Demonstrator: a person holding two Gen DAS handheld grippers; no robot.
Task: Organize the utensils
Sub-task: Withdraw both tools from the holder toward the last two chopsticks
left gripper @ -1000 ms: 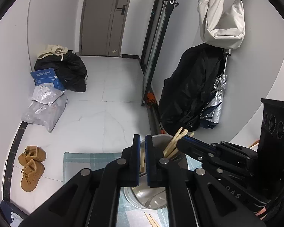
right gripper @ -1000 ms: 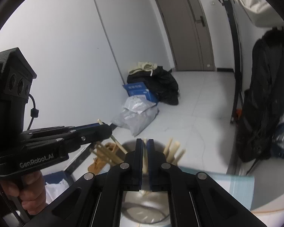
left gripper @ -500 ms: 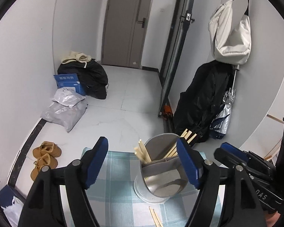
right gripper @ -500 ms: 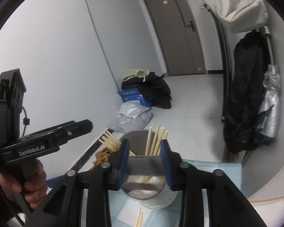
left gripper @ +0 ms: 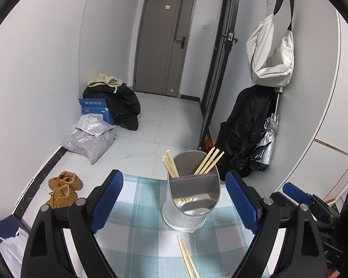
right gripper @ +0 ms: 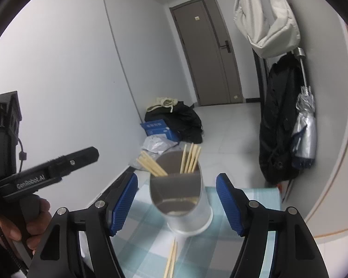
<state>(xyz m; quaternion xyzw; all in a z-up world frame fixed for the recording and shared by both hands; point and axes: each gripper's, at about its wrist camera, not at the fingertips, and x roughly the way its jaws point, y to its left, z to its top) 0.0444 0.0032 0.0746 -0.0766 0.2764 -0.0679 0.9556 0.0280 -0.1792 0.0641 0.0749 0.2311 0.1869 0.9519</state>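
brushed metal, the utensil holder (left gripper: 192,197) stands upright on our checked teal and white tablecloth (left gripper: 136,210), a grey divider splitting it into compartments. in the back compartment two bundles of wooden chopsticks (left gripper: 208,161) lean apart, one toward the left rim and one toward the right. a loose pair of chopsticks (left gripper: 186,257) lies flat on the cloth just in front of the holder's base, nearer to us.

our left gripper (left gripper: 175,201) has just been opening and its jaws now stand wide, the blue pads well apart on either side of the holder without touching it; nothing is held. in its view the holder sits a little right of the middle of the gap and beyond the fingertips.

our right gripper (right gripper: 176,205) has also just been opening; its pads flank the holder (right gripper: 184,199) but stay clear of its walls, and it grips nothing. here the holder appears almost centred between the fingers, with the loose pair (right gripper: 171,259) on the cloth below it, between the gripper's arms.

in the right wrist view the left gripper's body shows at the left edge, held by a hand (right gripper: 23,222), off to the left of the holder and apart from it.
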